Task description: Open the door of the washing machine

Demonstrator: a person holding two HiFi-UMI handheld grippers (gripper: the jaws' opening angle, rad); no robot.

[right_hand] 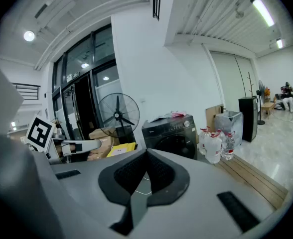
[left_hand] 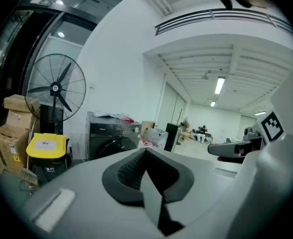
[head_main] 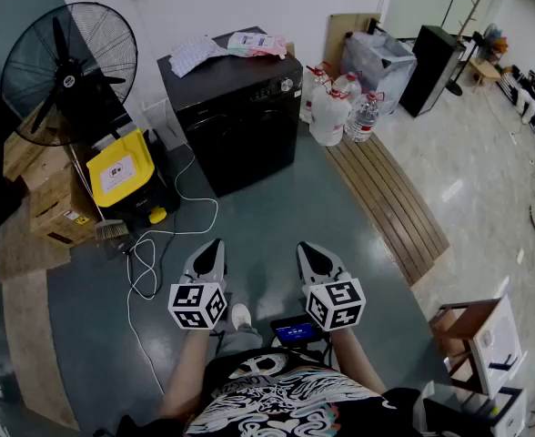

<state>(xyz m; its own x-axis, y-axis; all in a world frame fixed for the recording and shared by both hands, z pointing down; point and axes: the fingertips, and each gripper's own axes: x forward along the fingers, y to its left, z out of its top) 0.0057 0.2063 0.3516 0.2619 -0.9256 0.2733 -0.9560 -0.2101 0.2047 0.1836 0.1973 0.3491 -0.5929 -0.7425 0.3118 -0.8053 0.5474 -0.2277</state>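
Grey floor, white wall at the back, pretty cluttered room. Washing machine (head_main: 240,121) stands dark against that wall with its round door (right_hand: 174,144) closed and some papers (head_main: 222,48) on top. Big fan (head_main: 67,66) is on its left, water bottles (head_main: 336,107) on its right. Left gripper (head_main: 216,244) and right gripper (head_main: 302,248) both have their jaws pressed together on nothing, side by side and well apart from the machine.

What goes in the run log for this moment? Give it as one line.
washing machine door: shut, untouched | left gripper: shut, empty | right gripper: shut, empty | both short of it
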